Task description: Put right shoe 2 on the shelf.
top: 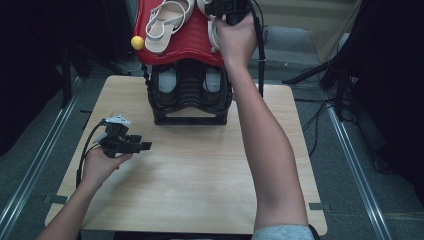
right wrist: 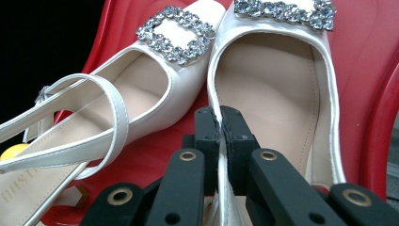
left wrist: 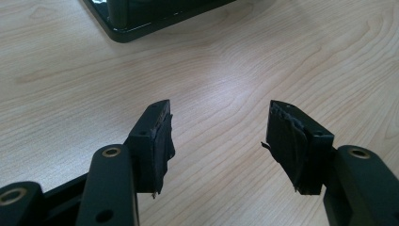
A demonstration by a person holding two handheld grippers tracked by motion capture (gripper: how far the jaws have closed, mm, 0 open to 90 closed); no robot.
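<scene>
Two white slingback shoes with rhinestone buckles lie on the red top tray [top: 192, 42] of a black shoe rack [top: 190, 100]. The left shoe [top: 165, 25] [right wrist: 150, 89] rests free. My right gripper [top: 214, 10] [right wrist: 220, 117], reached out to the back of the table, is shut on the side rim of the right shoe [right wrist: 268, 89], whose thin white edge runs between the pads. My left gripper [top: 144, 146] [left wrist: 219, 120] hovers open over the bare wooden table [top: 200, 170], left of the rack, with nothing between its fingers.
A yellow ball [top: 137, 42] [right wrist: 11, 151] sits at the red tray's left edge. Another pair of dark shoes [top: 167, 80] fills the rack's lower shelf. The rack's base corner [left wrist: 141, 21] lies ahead of the left gripper. Dark stands and cables flank the table.
</scene>
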